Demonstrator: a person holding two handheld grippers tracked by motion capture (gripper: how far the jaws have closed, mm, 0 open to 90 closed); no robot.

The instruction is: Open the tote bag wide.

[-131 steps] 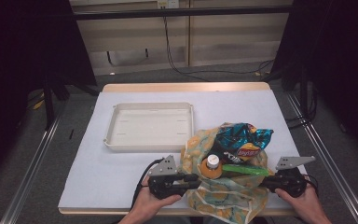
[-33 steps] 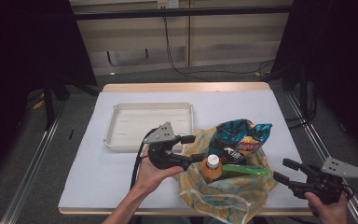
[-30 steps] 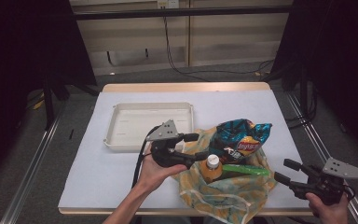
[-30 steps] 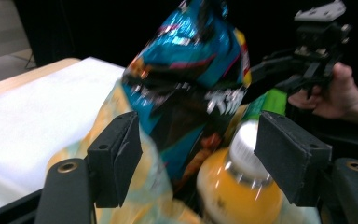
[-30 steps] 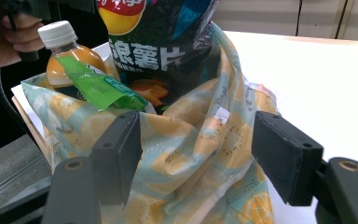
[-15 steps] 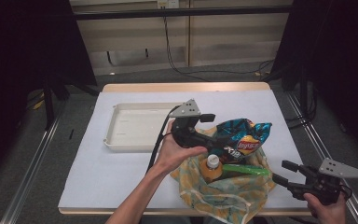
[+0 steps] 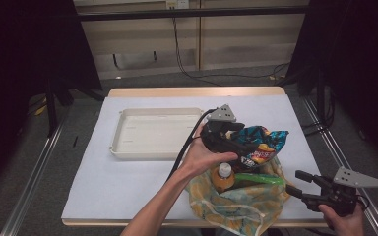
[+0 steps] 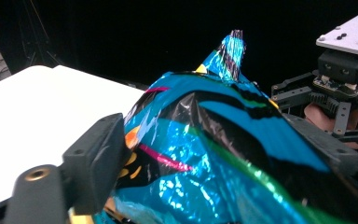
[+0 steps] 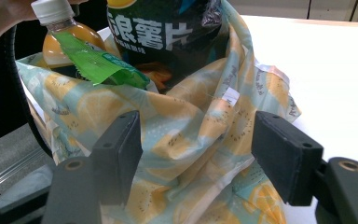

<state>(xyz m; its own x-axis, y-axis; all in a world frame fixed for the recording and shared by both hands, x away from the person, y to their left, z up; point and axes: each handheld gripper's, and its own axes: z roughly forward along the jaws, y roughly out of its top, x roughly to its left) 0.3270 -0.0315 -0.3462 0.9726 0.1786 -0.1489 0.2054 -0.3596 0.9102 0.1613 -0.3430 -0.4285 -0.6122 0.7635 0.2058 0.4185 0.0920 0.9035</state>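
Note:
A shiny blue chips bag (image 7: 265, 141) (image 8: 205, 154) stands in a lemon-print fabric bag (image 7: 236, 209) beside an orange-juice bottle (image 7: 222, 177) and a green packet (image 7: 258, 178). My left gripper (image 7: 248, 146) (image 8: 214, 158) reaches in from the left. Its jaws have just been closing and both sit against the chips bag's sides. My right gripper (image 7: 295, 182) (image 9: 200, 154) stays low at the fabric bag's right edge, open, with loose cloth (image 9: 186, 140) bunched between its jaws. The bottle (image 9: 63, 35), the packet (image 9: 98, 60) and the chips bag (image 9: 168, 37) rise behind that cloth.
An empty white tray (image 7: 152, 132) lies left of the bags on the white table cover (image 7: 103, 182). A black cable trails from my left gripper over the person's forearm. The table's front edge is close below the fabric bag, and the right edge is near my right gripper.
My left gripper has travelled right from beside the tray to the chips bag, which now sits between its jaws. The right gripper has stayed where it was.

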